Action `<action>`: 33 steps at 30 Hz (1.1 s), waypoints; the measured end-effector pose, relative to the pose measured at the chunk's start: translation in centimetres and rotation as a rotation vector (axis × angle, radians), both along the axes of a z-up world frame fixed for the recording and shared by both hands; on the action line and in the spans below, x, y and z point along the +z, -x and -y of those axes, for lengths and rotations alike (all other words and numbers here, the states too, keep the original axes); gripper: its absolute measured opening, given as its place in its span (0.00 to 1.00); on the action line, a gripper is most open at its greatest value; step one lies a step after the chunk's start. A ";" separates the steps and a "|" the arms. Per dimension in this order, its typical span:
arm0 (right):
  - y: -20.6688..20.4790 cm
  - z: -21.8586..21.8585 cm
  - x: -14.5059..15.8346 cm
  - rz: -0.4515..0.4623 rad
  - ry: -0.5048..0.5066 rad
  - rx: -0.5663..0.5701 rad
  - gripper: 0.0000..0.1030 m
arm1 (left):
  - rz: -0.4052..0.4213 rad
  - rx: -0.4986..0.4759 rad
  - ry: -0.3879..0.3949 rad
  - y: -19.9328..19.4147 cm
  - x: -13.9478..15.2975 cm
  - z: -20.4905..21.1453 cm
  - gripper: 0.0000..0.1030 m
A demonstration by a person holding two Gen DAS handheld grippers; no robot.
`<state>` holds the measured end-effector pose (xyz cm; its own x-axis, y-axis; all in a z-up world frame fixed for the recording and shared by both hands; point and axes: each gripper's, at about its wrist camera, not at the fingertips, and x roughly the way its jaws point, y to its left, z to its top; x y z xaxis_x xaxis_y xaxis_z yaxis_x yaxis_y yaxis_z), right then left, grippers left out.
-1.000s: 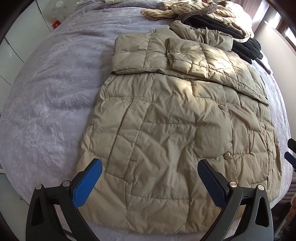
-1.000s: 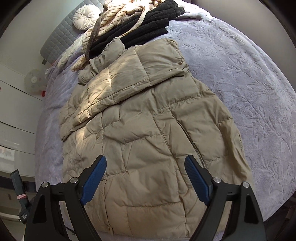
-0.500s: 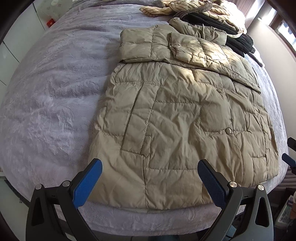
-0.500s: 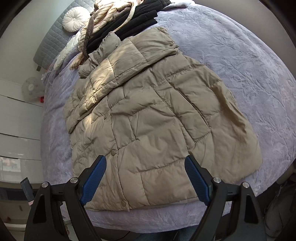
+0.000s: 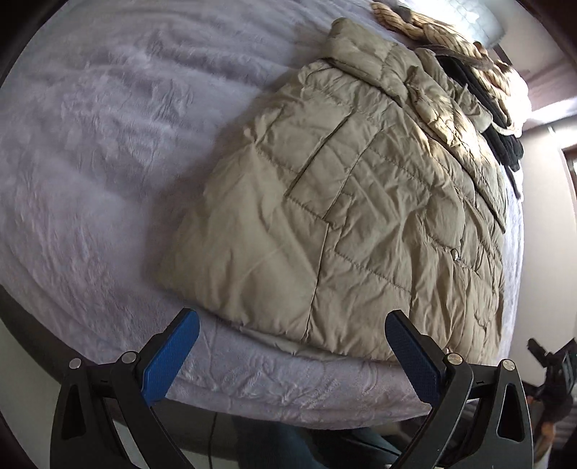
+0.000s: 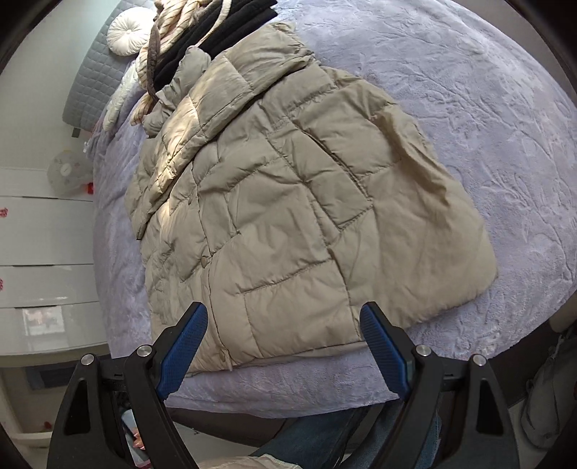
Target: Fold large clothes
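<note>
A large beige quilted puffer jacket (image 5: 360,202) lies flat on the bed, sleeves folded across its upper part, hem toward me. In the right wrist view the same jacket (image 6: 295,216) fills the middle. My left gripper (image 5: 292,357) hovers open over the bed's near edge, just short of the hem's left part, nothing between its blue pads. My right gripper (image 6: 285,346) also stands open, its pads either side of the hem near the button strip, not touching the fabric.
A lilac textured bedspread (image 5: 108,144) covers the bed. A pile of black and striped clothes (image 6: 202,39) lies beyond the collar, with a round white cushion (image 6: 128,34) at the headboard. White drawers (image 6: 39,252) stand left. My jeans-clad leg (image 6: 324,440) shows below the bed edge.
Both grippers have drawn back toward the foot of the bed and rolled. The hem, earlier under the fingers, now lies just ahead of them, and the bed edge shows. Both stayed open.
</note>
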<state>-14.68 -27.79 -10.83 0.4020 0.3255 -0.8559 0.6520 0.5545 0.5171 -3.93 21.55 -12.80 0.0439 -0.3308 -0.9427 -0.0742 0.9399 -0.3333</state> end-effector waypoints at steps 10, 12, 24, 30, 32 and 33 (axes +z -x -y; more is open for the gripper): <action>5.9 3.8 -6.2 -0.050 -0.213 -0.258 0.86 | -0.079 0.072 0.090 -0.2 -5.1 0.1 1.00; 6.0 3.9 -7.2 -0.041 -0.228 -0.294 0.86 | -0.071 0.063 0.091 -0.8 -5.4 0.7 1.00; 5.4 3.5 -9.4 0.049 -0.344 -0.493 0.12 | -0.036 0.015 0.183 -3.0 -4.1 1.2 0.11; 3.4 3.3 -5.1 0.167 -0.262 -0.417 0.08 | 0.074 -0.028 0.278 -4.9 0.6 0.8 0.11; 2.4 3.5 -3.3 0.208 -0.237 -0.391 0.08 | 0.118 -0.053 0.288 -6.1 2.3 1.3 0.11; 1.8 3.6 -2.3 0.227 -0.225 -0.377 0.08 | 0.138 -0.062 0.292 -6.7 3.0 1.5 0.11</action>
